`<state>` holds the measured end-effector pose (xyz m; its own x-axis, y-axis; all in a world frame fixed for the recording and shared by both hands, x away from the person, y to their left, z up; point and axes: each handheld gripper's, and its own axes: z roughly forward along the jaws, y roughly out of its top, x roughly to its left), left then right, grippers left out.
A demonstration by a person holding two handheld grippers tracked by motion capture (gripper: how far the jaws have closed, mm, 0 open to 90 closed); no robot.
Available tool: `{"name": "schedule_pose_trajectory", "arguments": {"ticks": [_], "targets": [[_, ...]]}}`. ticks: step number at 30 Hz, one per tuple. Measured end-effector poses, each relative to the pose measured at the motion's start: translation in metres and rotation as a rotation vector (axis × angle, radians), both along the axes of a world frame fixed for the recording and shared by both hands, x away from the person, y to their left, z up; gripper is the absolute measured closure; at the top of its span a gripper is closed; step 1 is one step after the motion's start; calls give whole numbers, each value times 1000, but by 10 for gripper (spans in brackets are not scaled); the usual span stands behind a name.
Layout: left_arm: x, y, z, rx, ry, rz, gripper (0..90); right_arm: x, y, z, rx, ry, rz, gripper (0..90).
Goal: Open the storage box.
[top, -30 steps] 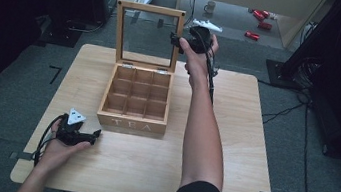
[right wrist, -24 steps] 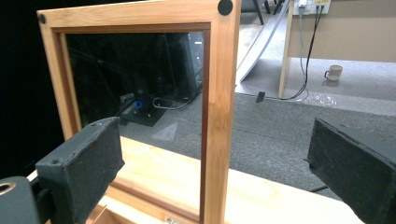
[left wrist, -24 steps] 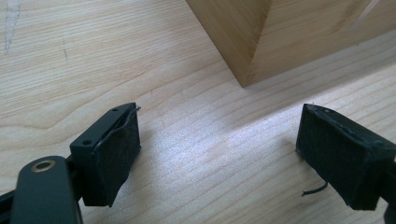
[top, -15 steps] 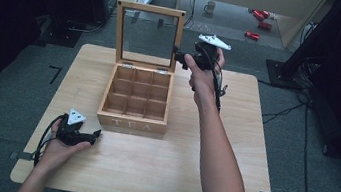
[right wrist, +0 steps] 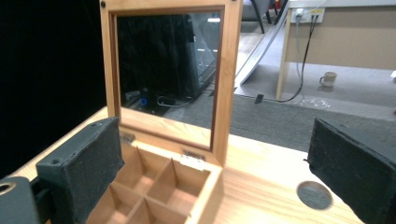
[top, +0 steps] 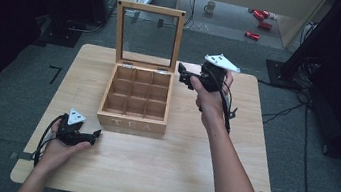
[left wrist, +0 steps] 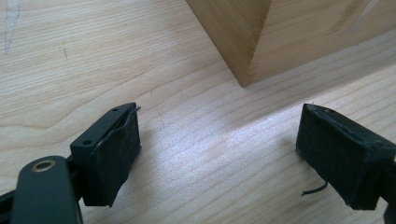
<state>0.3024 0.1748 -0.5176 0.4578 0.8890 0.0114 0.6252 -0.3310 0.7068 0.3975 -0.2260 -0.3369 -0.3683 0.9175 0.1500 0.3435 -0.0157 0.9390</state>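
I count one wooden tea box (top: 136,94) with nine compartments, one table (top: 173,167), two grippers, left (top: 95,135) and right (top: 183,75), one mug (top: 211,6), three red things (top: 259,21) on the floor.

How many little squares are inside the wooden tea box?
9 in the tea box, all empty: three along the back by the lid, three across the middle, three along the front. None look hidden.

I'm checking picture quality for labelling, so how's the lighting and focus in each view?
High view: table evenly lit, surroundings dark, slightly soft. Left gripper view: a bright sheen on the tabletop between the fingers. Right gripper view: the glass lid shows dim reflections; near fingers blurred.
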Motion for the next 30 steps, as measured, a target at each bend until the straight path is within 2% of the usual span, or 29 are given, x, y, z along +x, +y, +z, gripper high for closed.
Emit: {"name": "schedule_pose_trajectory", "arguments": {"ticks": [11,18,22,27,30], "targets": [[0,0,0,0,1,0,141,-49,-23,-13,-24,-12,17,28],[0,0,0,0,1,0,142,-80,-41,-21,6,-16,9,29],[0,0,0,-1,2,1,142,-96,-53,-32,-9,-22,-6,29],[-1,0,0,-1,1,2,142,-113,-68,-50,-35,-5,-34,29],[-1,0,0,0,1,0,142,-121,-80,-59,-20,11,-51,32]]}}
